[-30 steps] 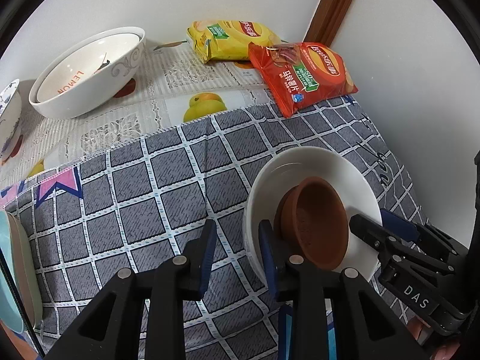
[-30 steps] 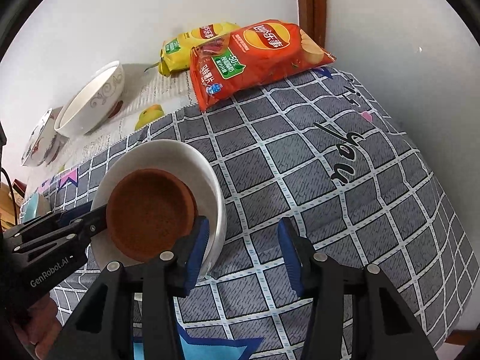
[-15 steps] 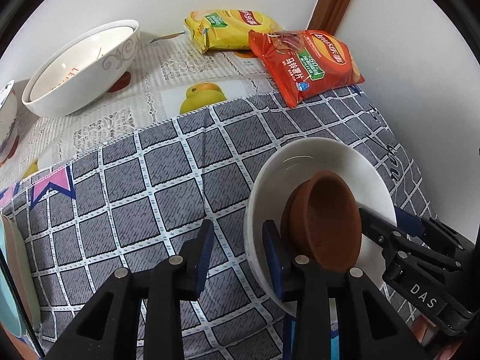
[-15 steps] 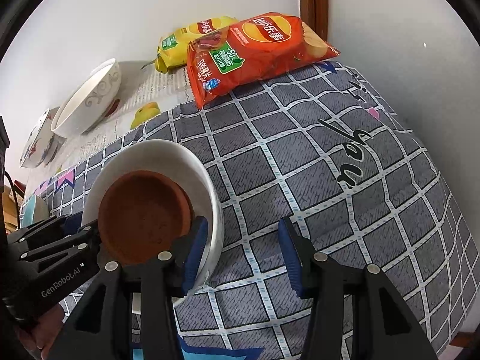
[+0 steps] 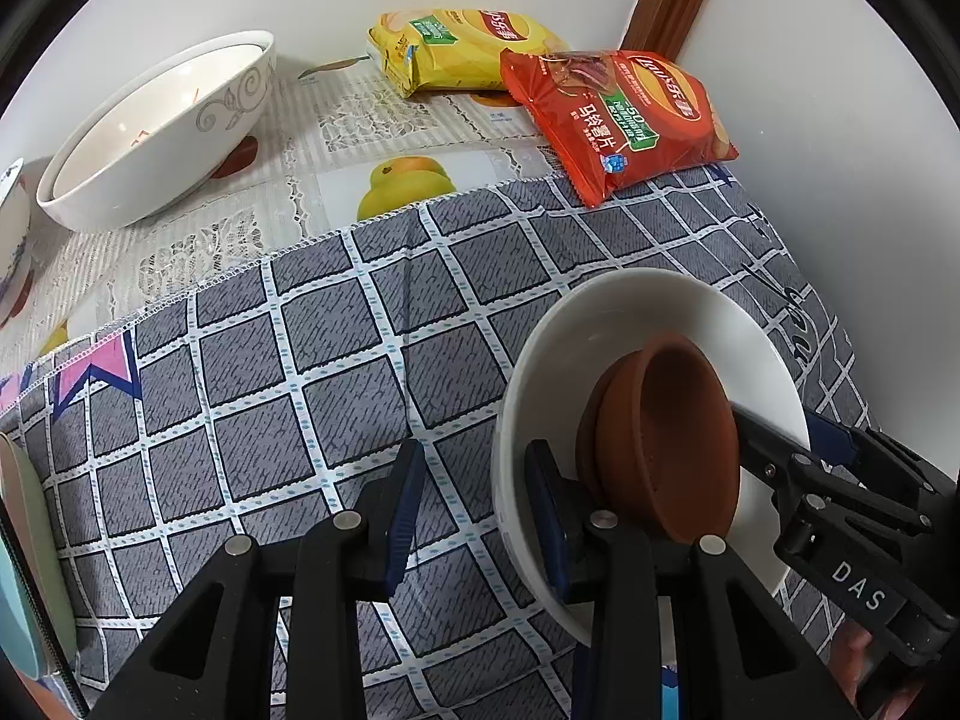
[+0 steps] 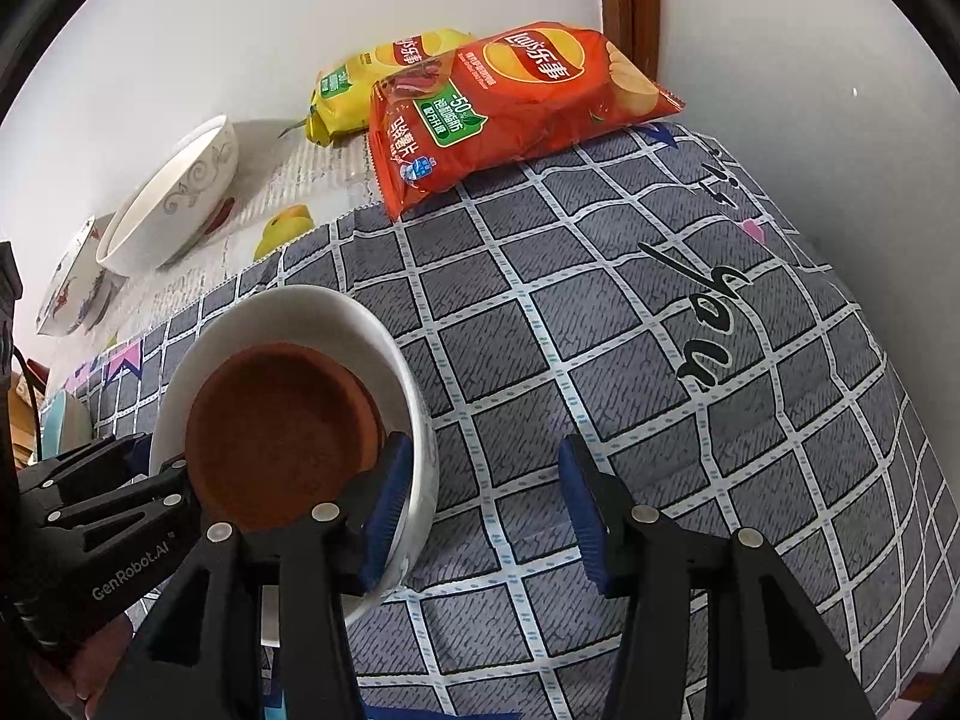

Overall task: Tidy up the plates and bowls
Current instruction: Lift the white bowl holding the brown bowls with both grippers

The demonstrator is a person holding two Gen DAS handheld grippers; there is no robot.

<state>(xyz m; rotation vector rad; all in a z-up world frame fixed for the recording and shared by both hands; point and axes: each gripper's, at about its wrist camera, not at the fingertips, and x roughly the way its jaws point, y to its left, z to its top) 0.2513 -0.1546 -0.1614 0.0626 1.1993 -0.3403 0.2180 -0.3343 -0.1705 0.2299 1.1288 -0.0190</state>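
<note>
A white bowl point(image 5: 648, 288) rests on the grey checked cloth with a brown clay dish point(image 5: 666, 438) lying inside it. My left gripper point(image 5: 474, 468) straddles the bowl's left rim. One finger is inside by the dish and the other is outside over the cloth, with a gap showing, so it is open. In the right wrist view the white bowl point(image 6: 312, 300) and the brown dish point(image 6: 282, 432) sit at lower left. My right gripper point(image 6: 485, 462) straddles the right rim with its jaws opening, and its outer finger stands well clear of the bowl.
Two nested white bowls with grey swirls point(image 5: 156, 132) stand at the back left, with a patterned bowl point(image 5: 12, 240) beside them. Yellow point(image 5: 462, 48) and red point(image 5: 618, 120) chip bags lie at the back by the wall. A pale blue plate point(image 5: 24, 570) is at the left edge.
The right gripper's jaws stand slightly wider than before. Bowl and dish stay between the two grippers, and both views have shifted only a little.
</note>
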